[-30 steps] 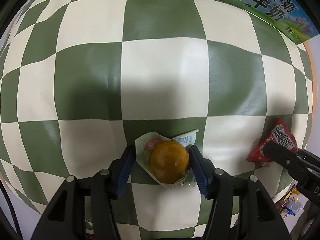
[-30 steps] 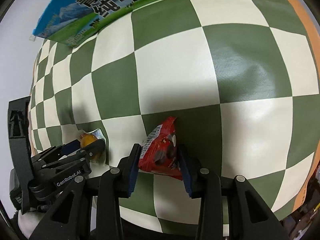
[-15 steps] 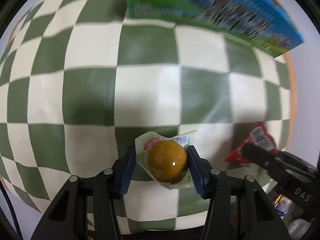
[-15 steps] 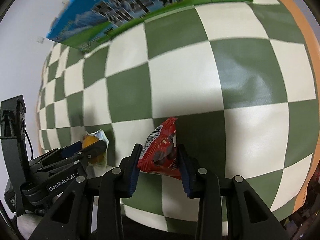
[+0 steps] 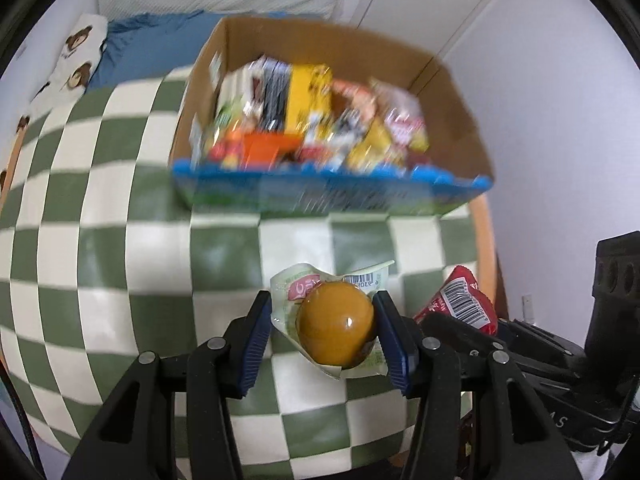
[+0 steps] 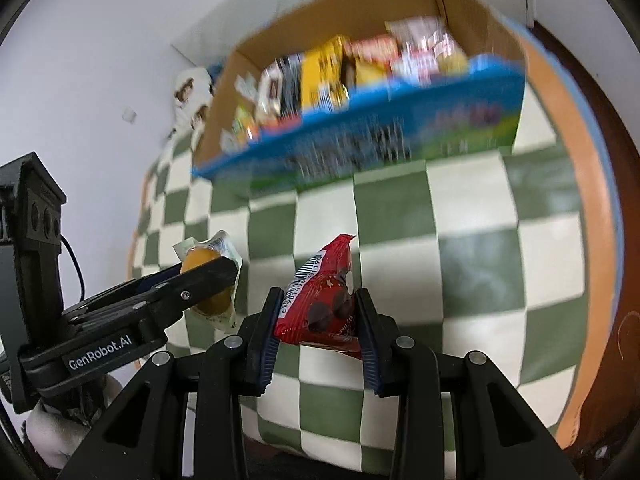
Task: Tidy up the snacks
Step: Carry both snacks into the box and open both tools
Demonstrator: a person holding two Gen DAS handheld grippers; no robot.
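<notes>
The left gripper (image 5: 322, 336) has its fingers (image 5: 256, 340) clamped on an orange jelly cup (image 5: 336, 328), whose clear wrapper flares out above and below the blue pads. Just beside it, to its right, the right gripper (image 6: 320, 332) has its fingers (image 6: 368, 344) pressed against both sides of a red snack packet (image 6: 324, 304), barcode edge turned toward the left finger and the crimped top corner sticking up past the fingertips. In the left wrist view the same red packet (image 5: 460, 300) shows just right of the right finger; in the right wrist view the jelly cup (image 6: 208, 280) sits off to the left, half hidden by the other gripper's black finger.

Both items hang above a green-and-cream checkered bench (image 5: 120, 280), not touching it. Ahead of both sets of fingers stands an open cardboard box (image 5: 320, 196) with a blue-and-green printed front wall (blurred, so the print is unreadable), its top open and packed with mixed snack packs (image 5: 304, 120). A band of bare checkered surface lies between the fingertips and the box's near edge. The bench's orange rim (image 6: 592, 208) curves down the right side, near the right gripper. Left of the box, a blue cloth (image 5: 140, 52) and a bear-print fabric (image 5: 68, 64) lie beyond the bench's far edge.
</notes>
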